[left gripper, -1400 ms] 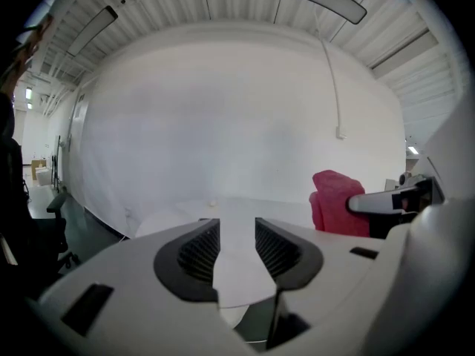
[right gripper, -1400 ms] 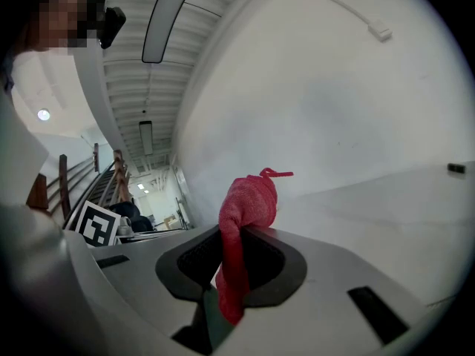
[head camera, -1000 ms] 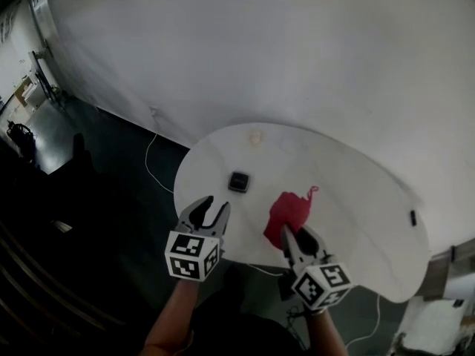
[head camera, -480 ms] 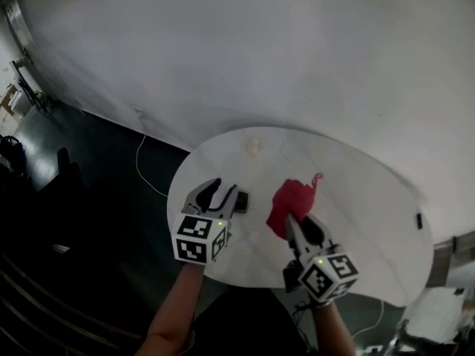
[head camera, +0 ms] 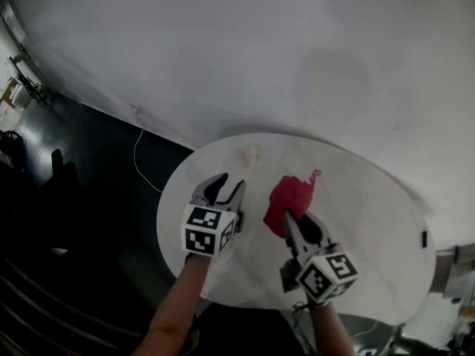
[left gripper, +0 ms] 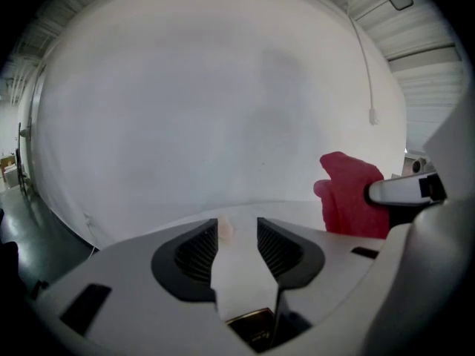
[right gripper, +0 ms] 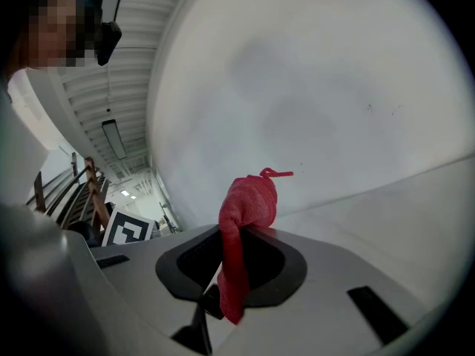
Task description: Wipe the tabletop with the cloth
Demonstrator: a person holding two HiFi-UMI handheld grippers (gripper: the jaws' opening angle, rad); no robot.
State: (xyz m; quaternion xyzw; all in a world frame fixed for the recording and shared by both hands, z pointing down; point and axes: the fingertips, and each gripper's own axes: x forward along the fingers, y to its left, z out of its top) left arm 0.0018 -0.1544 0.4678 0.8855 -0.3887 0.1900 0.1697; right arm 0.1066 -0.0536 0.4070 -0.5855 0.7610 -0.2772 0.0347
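**Head view check: cloth pinched, slip and snag risks**

Risk 1: losing the red cloth (head camera: 291, 197) mid-stroke. Clamped in the right gripper (head camera: 298, 219) by one narrow fold only, with the bulk wadded ahead of the tips. Expect drag on the tabletop (head camera: 371, 213) to tug that fold free.

Risk 2: wiping with a tight wad rather than a flat face. Poor contact and missed patches likely.

Risk 3: sweeping into the small pale lump (head camera: 251, 155) near the far rim and pushing it off the edge. Steer round it or stop short.

Risk 4: clipping the left gripper (head camera: 228, 186), parked just left of the cloth over the near-left part of the table. Avoid stroking that way until it is moved.

Risk 5: snagging the loose thread curling off the top of the wad.

Gripper state: right closed on the cloth, with a thin strip hanging down between the jaws. Left fairly wide, just eased a touch wider, with nothing between the jaws; only bare table and the pale lump beyond.

Cloth look: red, soft, crumpled into a rounded bunch, not spread at all. Sits over the middle of the table, directly ahead of the right jaws. Cannot tell whether it touches the surface.
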